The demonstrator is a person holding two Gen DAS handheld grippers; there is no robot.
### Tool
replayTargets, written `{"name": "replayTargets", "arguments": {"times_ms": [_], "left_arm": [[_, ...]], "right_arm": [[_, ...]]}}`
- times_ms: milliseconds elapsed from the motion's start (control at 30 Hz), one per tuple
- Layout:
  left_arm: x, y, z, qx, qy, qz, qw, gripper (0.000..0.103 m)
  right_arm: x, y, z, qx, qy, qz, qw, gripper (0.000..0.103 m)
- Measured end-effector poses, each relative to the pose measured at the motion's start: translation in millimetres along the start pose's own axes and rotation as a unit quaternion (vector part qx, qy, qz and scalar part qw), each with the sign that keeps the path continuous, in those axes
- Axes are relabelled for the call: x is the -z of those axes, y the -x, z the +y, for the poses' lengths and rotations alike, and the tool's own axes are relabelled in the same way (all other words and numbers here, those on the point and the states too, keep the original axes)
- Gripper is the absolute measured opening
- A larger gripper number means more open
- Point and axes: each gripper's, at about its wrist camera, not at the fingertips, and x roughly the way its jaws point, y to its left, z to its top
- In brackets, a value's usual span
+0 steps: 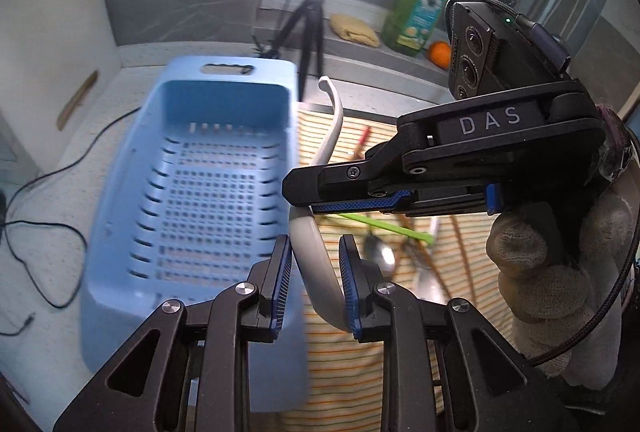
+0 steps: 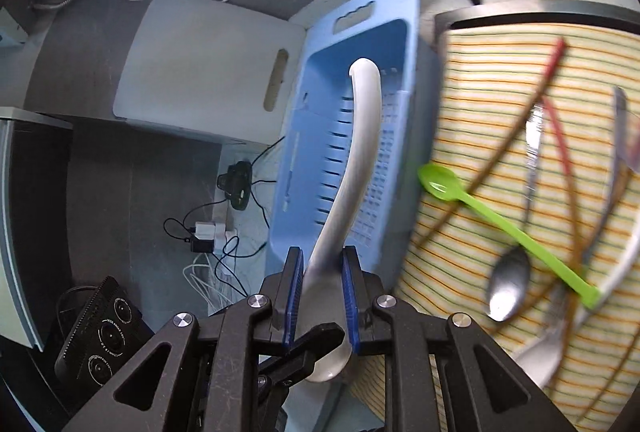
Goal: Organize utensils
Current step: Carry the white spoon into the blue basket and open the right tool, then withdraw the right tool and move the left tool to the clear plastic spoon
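— Fingers [image 2: 350,296] of the right gripper [image 2: 320,292] were clamped on what?
— On a white ladle [image 2: 360,135], at the neck above its bowl, handle pointing toward the blue basket [image 2: 320,135].
— And the left gripper [image 1: 314,284]?
— Its fingers [image 1: 280,280] stood slightly apart around the same ladle; whether they pressed it could not be told.
— Beyond them?
— A green spoon [image 2: 496,220] and a metal spoon [image 2: 510,282] lay on the striped cloth [image 2: 480,91] on the worktop [image 1: 40,199], right of the basket.

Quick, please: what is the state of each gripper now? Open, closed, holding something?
Left gripper: closed on the bowl end of the white spoon.
Right gripper: closed on the same white spoon, near its bowl.
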Motion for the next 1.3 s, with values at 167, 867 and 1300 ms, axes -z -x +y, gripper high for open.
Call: {"name": "replayTargets", "arguments": {"times_ms": [167, 867, 1300], "left_arm": [[-3, -12, 42, 0.001, 0.016, 0.02, 0.9997, 0.022], [-6, -67, 90, 0.016, 0.05, 0.083, 0.9952, 0.022], [-9, -61, 90, 0.001, 0.055, 0.073, 0.9958, 0.02]], "right_arm": [[-18, -44, 15, 0.013, 0.001, 0.01, 1.0, 0.018], [-52, -118, 24, 0.116, 0.018, 0.026, 0.993, 0.02], [-48, -103, 28, 0.132, 0.037, 0.01, 0.991, 0.02]]}}
